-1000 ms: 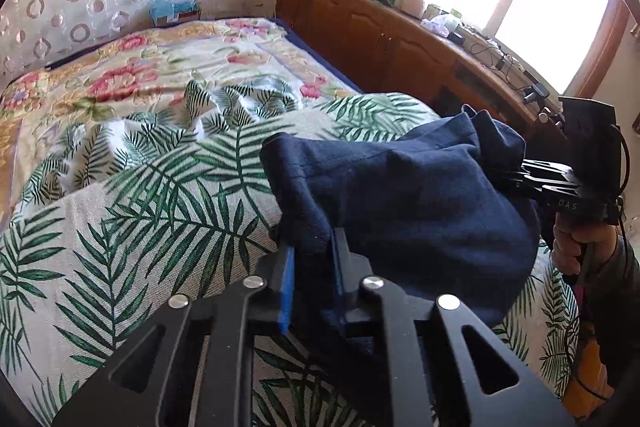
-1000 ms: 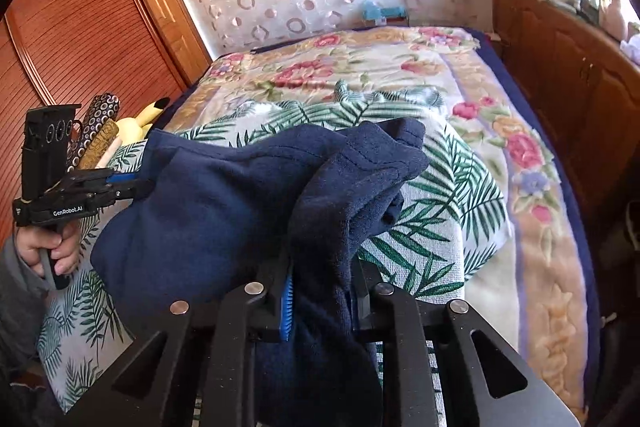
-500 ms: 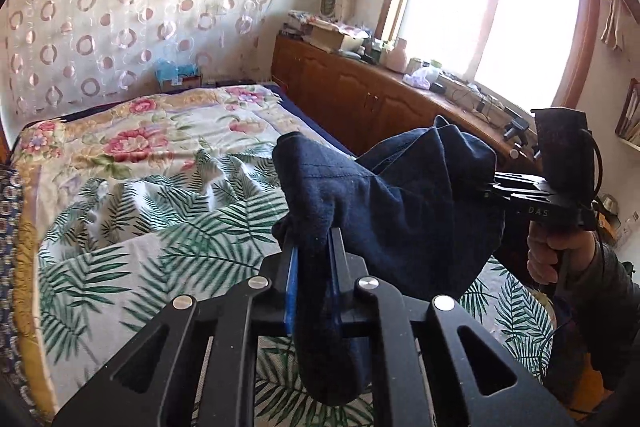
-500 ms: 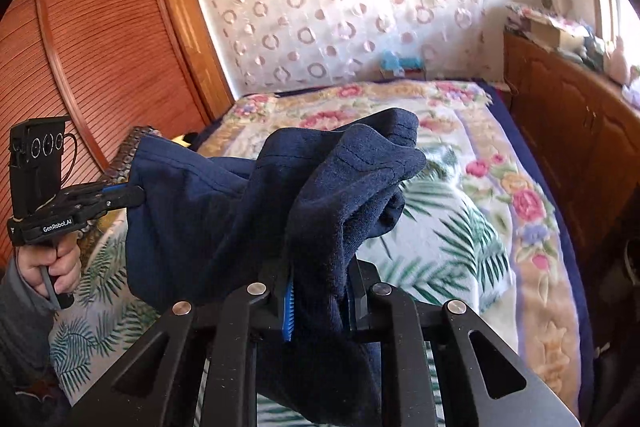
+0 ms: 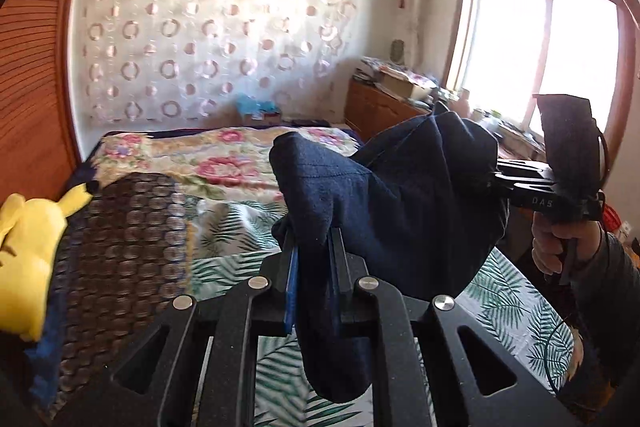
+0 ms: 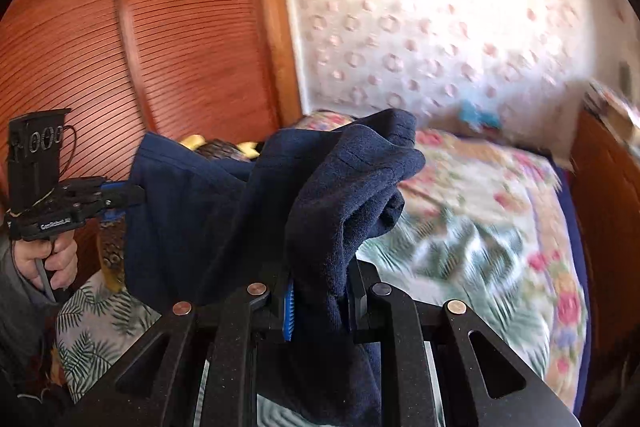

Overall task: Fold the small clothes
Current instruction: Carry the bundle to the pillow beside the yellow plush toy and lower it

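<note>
Your left gripper (image 5: 312, 247) has its fingers pinched nearly closed on one edge of the navy garment (image 5: 400, 211), and your right gripper (image 6: 320, 279) is clamped the same way on the opposite edge. The cloth hangs slack between them in the air above the bed (image 5: 224, 163), clear of the leaf-print cover (image 5: 512, 291), a fold drooping below each grip.

Navy garment (image 5: 400, 195) between left gripper (image 5: 314, 259) and right gripper (image 5: 494, 175) — above bed (image 5: 224, 163).
</note>
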Available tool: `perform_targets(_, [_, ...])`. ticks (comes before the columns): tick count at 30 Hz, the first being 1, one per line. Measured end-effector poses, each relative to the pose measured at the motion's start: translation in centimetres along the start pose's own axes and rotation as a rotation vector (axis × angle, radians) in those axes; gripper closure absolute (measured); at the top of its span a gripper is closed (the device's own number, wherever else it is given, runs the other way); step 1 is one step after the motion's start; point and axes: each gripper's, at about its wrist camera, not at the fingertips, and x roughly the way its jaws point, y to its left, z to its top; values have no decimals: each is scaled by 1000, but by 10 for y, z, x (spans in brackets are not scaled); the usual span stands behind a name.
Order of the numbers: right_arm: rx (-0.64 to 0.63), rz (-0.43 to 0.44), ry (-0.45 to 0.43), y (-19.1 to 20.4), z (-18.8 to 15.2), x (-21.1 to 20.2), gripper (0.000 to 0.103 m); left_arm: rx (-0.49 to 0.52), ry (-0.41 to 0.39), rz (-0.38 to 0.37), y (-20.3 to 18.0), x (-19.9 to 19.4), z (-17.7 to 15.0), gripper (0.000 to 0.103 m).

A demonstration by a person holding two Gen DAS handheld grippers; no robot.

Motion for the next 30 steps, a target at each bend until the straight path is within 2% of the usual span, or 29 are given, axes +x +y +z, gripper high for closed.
perform_targets(10, [-199,84,8,41,72,79,85,-110,-118,157,66,-62,-17,89])
perform_targets(17, [-364,154,63,71,112,160,85,-185,-145,262,93,-84,-55,89])
perform_targets(21, [-452,170,89,97,125,205,84,-224,-96,308,110,-83,-77,89])
perform_targets(24, [-463,193,96,110,130,236,84,-256,-63,330,118,-84,-93,89])
perform_targets(27, [-453,215,84,109,130,247,84,-285,-32,329,123,-83,-105,89])
perform_targets(30, [-433,179,88,110,132,259,79,-302,-21,338,126,-81,-113,89])
